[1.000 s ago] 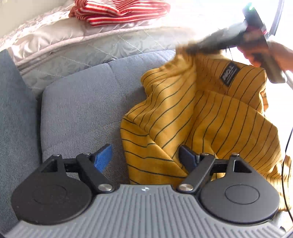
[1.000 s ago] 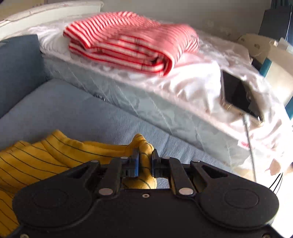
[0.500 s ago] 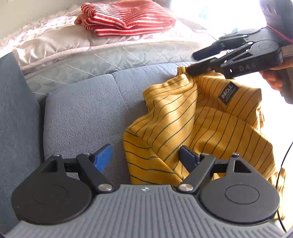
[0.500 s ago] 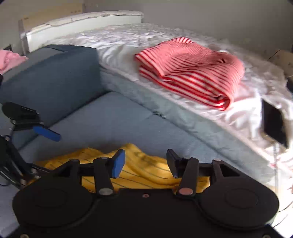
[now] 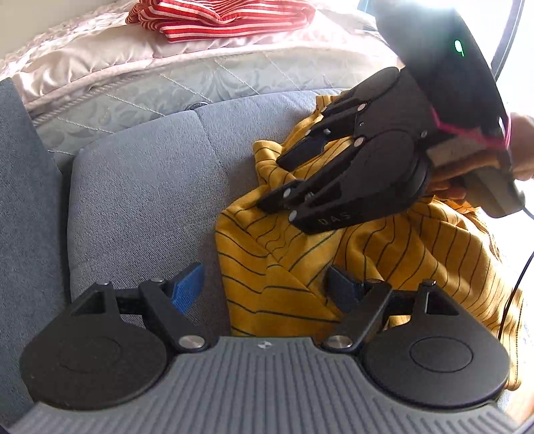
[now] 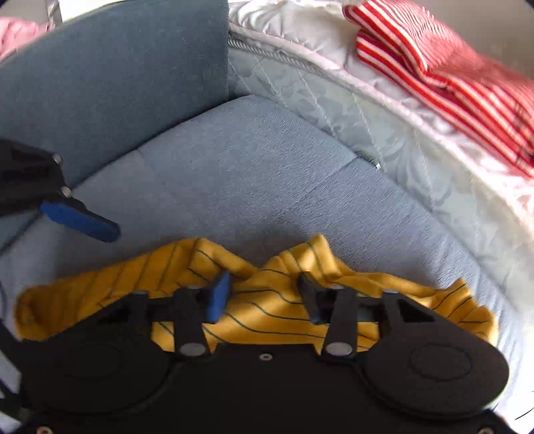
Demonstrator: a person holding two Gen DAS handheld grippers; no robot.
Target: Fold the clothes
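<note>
Both grippers gape empty: left gripper (image 5: 265, 283) and right gripper (image 6: 263, 293) hover over the crumpled yellow striped shirt (image 5: 367, 253) (on the sofa seat's (image 5: 143, 187) right edge)

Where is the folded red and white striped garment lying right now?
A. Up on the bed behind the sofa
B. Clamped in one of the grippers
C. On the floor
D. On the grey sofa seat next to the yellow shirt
A: the red and white striped garment lies folded on the pale bedding of the bed, above and behind the grey sofa seat where the yellow shirt is crumpled.
</note>
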